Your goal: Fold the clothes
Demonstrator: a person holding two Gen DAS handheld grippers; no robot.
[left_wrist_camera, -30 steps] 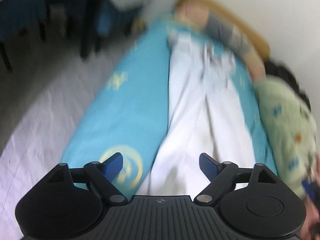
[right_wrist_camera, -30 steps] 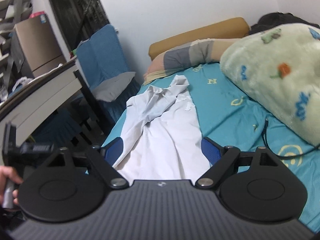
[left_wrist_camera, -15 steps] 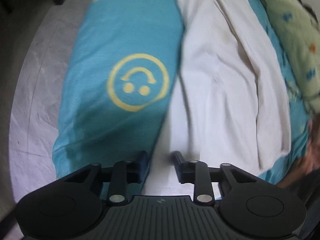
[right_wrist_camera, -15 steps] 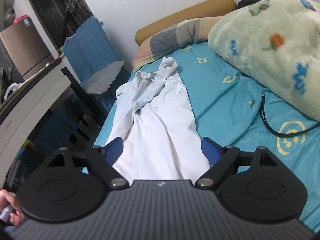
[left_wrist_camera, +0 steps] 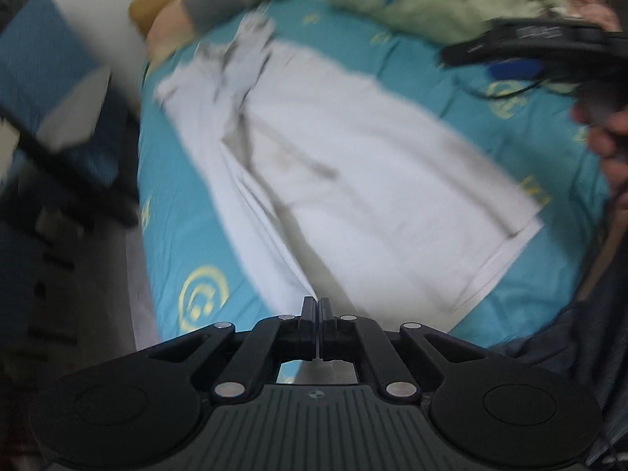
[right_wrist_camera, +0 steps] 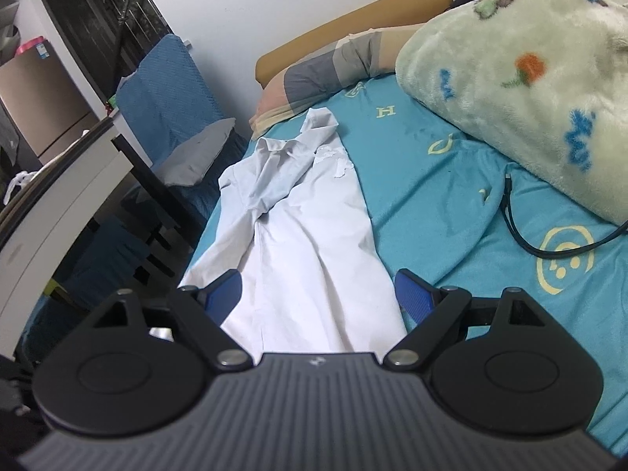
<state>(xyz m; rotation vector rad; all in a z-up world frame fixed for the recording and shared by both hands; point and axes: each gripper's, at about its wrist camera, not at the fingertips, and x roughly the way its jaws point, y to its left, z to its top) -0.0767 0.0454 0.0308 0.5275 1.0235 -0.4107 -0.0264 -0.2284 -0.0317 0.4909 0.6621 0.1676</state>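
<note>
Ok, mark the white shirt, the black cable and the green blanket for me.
white shirt (right_wrist_camera: 310, 251), right wrist view, middle of its body.
black cable (right_wrist_camera: 518, 231), right wrist view, its curved run on the sheet.
green blanket (right_wrist_camera: 522, 98), right wrist view, its fluffy top.

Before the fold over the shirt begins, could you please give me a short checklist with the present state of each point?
1. Left claw shut on the white shirt at its near hem corner: ok; its jaws have just been closing and cloth runs taut into them.
2. Right claw free to take the other corner: ok, open over the hem with nothing pressed.
3. Shirt flat on the teal bedsheet: not ok, the collar end is crumpled.
4. Black cable clear of the shirt: ok, it lies apart.
5. Green blanket off the shirt: ok.
</note>
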